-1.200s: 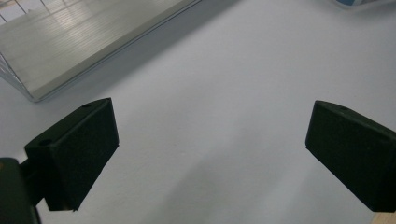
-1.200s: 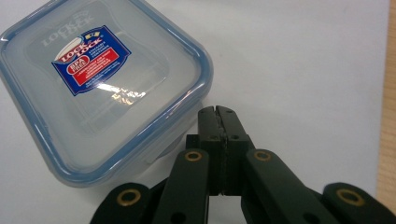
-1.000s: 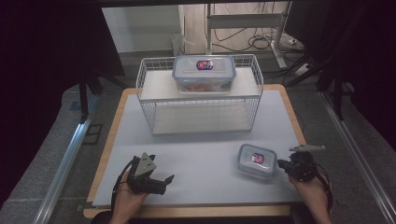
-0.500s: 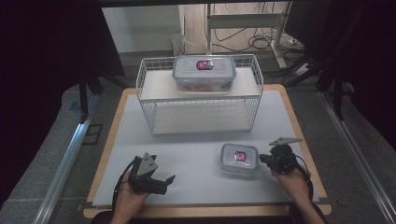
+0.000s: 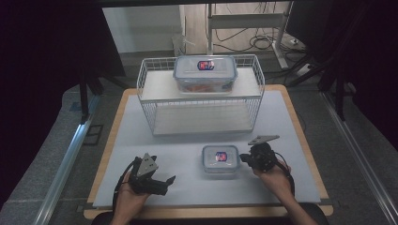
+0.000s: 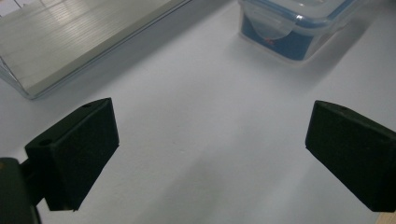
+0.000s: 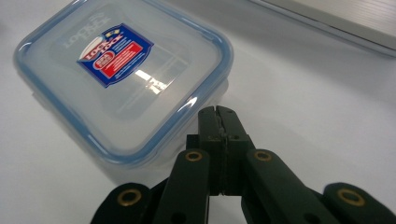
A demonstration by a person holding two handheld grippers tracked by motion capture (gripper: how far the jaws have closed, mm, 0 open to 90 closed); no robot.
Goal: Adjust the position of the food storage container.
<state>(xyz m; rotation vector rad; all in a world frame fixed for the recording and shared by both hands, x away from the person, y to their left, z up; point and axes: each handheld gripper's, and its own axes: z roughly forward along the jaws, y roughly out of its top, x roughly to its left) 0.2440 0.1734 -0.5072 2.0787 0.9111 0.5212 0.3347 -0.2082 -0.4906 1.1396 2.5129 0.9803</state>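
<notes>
Looking down from the high view, a white mat (image 5: pixel 141 140) lies on a wooden table (image 5: pixel 300 117), and a wire rack (image 5: pixel 199 96) stands at the far end. A big box (image 5: pixel 205 72) with a red and blue sticker sits on top of the rack. A small box (image 5: pixel 220 161) with the same sticker sits on the mat, near the front and a bit to the right. The right gripper (image 5: pixel 242 158) is just beside the small box, at its right edge, and its jaws are pressed together with nothing between them. The left gripper (image 5: pixel 166 182) rests low at the front left, well apart from the small box, with its jaws spread wide. From the left gripper view, the two black jaws stand far apart over bare mat (image 6: pixel 205 130), with the small box (image 6: pixel 292 28) up at the top right and the rack's shelf (image 6: pixel 74 37) at the top left. From the right gripper view, the right gripper (image 7: pixel 218 114) has its jaws squeezed tight, and the tip touches or almost touches the blue rim of the small box (image 7: pixel 116 84).
</notes>
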